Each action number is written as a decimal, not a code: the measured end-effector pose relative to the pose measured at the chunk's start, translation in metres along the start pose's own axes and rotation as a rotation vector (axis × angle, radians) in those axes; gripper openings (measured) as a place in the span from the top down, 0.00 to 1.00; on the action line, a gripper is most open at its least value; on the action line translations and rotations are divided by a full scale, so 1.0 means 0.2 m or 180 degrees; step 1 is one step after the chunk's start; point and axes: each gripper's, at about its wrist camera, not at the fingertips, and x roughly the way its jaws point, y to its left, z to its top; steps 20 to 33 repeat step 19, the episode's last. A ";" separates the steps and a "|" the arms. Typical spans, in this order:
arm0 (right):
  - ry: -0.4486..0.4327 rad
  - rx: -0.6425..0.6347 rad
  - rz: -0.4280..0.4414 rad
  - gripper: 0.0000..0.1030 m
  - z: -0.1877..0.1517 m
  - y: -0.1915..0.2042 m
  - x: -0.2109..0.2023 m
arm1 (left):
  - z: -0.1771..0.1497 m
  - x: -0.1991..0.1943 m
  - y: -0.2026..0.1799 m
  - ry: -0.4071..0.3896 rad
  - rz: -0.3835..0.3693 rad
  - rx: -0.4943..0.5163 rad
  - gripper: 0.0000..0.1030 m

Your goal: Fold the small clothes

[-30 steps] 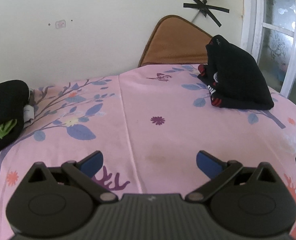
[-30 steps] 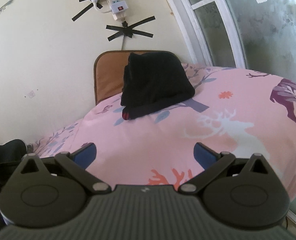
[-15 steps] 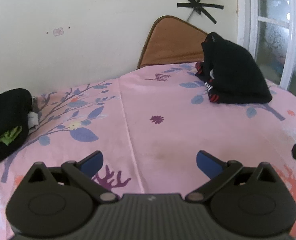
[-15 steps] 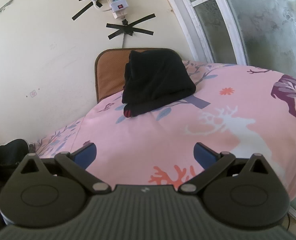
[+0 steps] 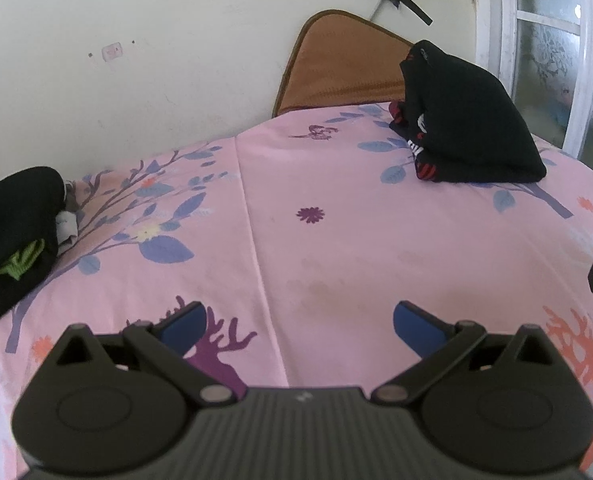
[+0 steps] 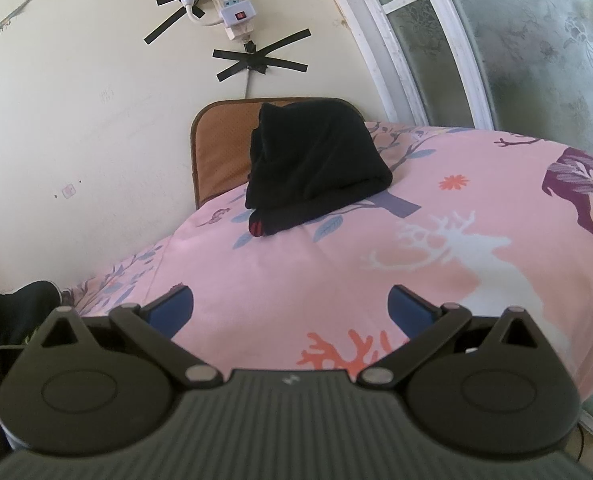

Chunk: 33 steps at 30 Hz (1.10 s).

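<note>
The dark clothes pile (image 5: 12, 236) is cut off at the left edge.

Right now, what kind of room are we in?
Probably a bedroom: a bed under a pink printed sheet, dark clothes lying on it, and a frosted window beside it.

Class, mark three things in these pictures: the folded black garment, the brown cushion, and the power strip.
folded black garment (image 6: 316, 168), right wrist view, middle of its top face.
brown cushion (image 5: 336, 60), left wrist view, bare front face.
power strip (image 6: 232, 0), right wrist view, its white body.
</note>
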 end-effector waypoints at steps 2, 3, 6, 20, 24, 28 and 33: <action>0.0007 0.0003 0.0004 0.00 0.00 0.00 0.00 | 0.00 0.00 0.00 0.0023 -0.0003 -0.0007 0.00; 0.0011 0.0004 0.0007 0.00 0.00 0.00 0.00 | 0.00 0.00 0.00 0.0030 -0.0004 -0.0006 0.00; 0.0024 0.0017 0.0012 0.00 0.00 0.00 0.00 | -0.01 0.00 -0.01 0.0040 0.0001 0.0008 0.00; 0.0055 0.0037 0.0010 0.00 -0.01 -0.01 0.01 | -0.01 0.00 0.00 0.0109 -0.0248 -0.0045 0.00; 0.0055 0.0037 0.0010 0.00 -0.01 -0.01 0.01 | -0.01 0.00 0.00 0.0109 -0.0248 -0.0045 0.00; 0.0055 0.0037 0.0010 0.00 -0.01 -0.01 0.01 | -0.01 0.00 0.00 0.0109 -0.0248 -0.0045 0.00; 0.0055 0.0037 0.0010 0.00 -0.01 -0.01 0.01 | -0.01 0.00 0.00 0.0109 -0.0248 -0.0045 0.00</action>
